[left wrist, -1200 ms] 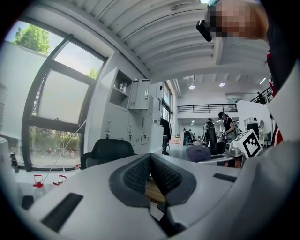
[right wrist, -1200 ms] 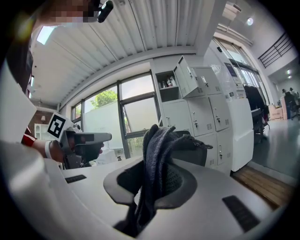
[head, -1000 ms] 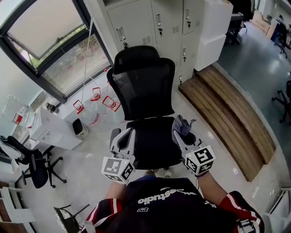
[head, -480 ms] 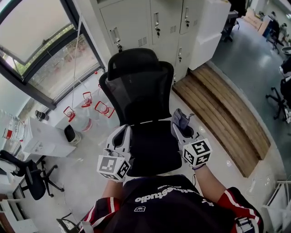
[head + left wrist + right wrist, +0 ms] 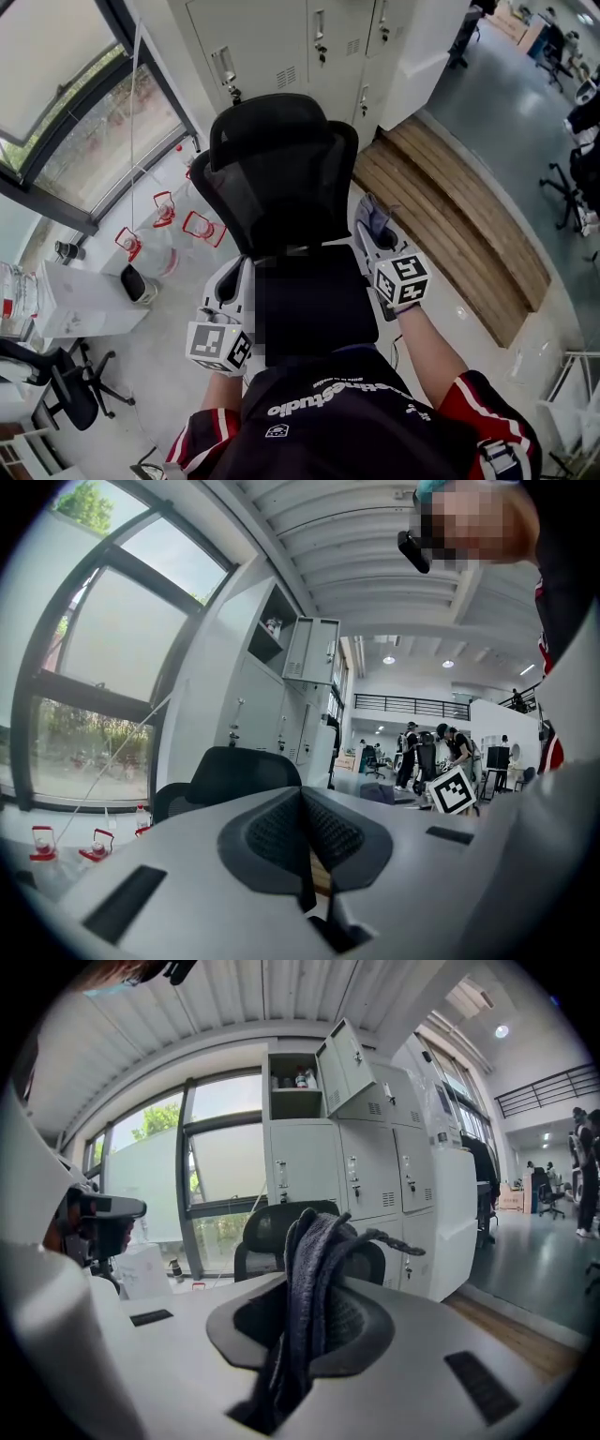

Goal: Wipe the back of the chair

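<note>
Chair (image 5: pixel 281 178) filled the middle, backrest standing right ahead. Left gripper (image 5: pixel 234 272), jaws together and empty, sat at the seat's left edge. Right gripper (image 5: pixel 377 232), clamped on cloth (image 5: pixel 372 214), sat at its right edge. Floor (image 5: pixel 178 309) lay bare left of the seat, with jugs (image 5: pixel 200 228) farther on. Wooden step (image 5: pixel 450 206) ran along the right. Lockers (image 5: pixel 309 47) stood close behind the backrest, gap narrow.

The person has stepped closer to the chair (image 5: pixel 281 178). The right gripper (image 5: pixel 373 234), holding the cloth (image 5: pixel 371 214), has risen beside the chair's right edge.
</note>
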A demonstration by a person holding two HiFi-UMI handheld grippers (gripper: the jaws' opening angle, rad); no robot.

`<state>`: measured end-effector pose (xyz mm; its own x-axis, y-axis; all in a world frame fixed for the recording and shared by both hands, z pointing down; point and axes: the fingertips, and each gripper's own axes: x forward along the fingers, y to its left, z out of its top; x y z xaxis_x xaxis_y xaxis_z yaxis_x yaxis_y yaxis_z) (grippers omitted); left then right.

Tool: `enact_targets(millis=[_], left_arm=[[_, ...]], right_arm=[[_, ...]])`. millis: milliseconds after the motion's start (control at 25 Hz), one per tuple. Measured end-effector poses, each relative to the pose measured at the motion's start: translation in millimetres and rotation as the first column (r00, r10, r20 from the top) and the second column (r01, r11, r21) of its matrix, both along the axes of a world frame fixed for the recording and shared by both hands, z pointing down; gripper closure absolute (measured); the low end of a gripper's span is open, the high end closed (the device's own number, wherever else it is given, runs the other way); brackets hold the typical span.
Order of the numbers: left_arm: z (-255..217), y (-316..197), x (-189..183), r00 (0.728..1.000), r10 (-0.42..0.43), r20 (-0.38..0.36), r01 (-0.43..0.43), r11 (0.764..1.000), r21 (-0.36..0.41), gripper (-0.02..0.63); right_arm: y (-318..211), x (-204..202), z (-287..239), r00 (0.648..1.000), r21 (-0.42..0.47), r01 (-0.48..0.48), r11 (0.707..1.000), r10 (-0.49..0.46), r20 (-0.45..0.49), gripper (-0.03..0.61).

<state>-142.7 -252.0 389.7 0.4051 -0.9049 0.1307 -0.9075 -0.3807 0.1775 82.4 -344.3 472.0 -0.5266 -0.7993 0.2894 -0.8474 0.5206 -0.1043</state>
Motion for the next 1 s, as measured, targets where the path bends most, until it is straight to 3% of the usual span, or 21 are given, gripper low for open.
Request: enact_targets(millis=[560, 1000], left_arm=[[32, -33, -63, 0.998, -0.066, 0.021, 0.067, 0.996, -0.060, 0.589], [60, -34, -89, 0.994, -0.109, -0.007, 0.107, 0.987, -0.120, 0.589]], right_arm=[[-169, 5, 83, 0.995, -0.026, -0.102, 0.994, 0.101, -0.019, 0.506], [-263, 15, 150, 0.970, -0.077, -0.223, 0.972, 0.213, -0.121, 0.508]])
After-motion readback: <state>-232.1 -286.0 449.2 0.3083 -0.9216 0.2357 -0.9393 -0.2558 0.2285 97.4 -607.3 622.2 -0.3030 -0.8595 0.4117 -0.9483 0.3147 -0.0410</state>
